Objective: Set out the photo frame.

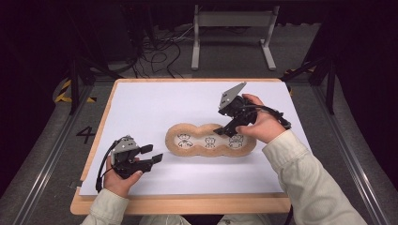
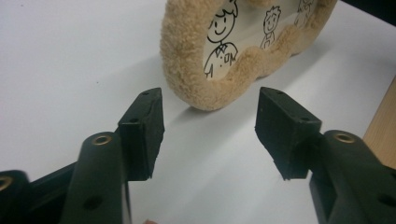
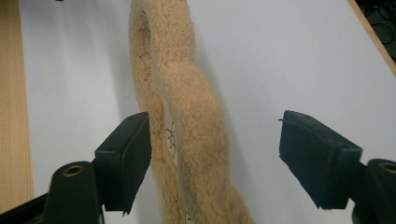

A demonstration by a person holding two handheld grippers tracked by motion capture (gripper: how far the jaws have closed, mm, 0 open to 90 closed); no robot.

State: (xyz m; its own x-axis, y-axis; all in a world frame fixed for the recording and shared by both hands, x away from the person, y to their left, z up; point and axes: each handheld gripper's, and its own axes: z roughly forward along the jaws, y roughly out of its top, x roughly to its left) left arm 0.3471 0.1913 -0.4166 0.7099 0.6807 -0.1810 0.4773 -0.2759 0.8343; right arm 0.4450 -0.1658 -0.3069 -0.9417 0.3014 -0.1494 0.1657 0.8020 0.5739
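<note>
A tan plush frame (image 1: 171, 140) with three round windows, each holding a drawn cartoon figure, lies flat on the white sheet (image 1: 141, 108). My left gripper (image 1: 156, 153) rests near the sheet's front left. Its jaws point at the frame's left end and stand open with nothing between them. In the left gripper view the frame (image 2: 187, 70) lies a short way beyond the left gripper (image 2: 210, 126). My right gripper (image 1: 225, 132) hovers over the frame's right lobe, open. In the right gripper view the plush rim (image 3: 196, 107) runs below and between the parted jaws of the right gripper (image 3: 217, 154), and the pads do not press on it.
The sheet covers a wooden table (image 1: 187, 204) whose bare edge shows at the front. A grey metal stand (image 1: 232, 21) and loose cables (image 1: 159, 56) are on the floor behind the table. Black-and-yellow tape (image 1: 63, 91) marks the floor at the left.
</note>
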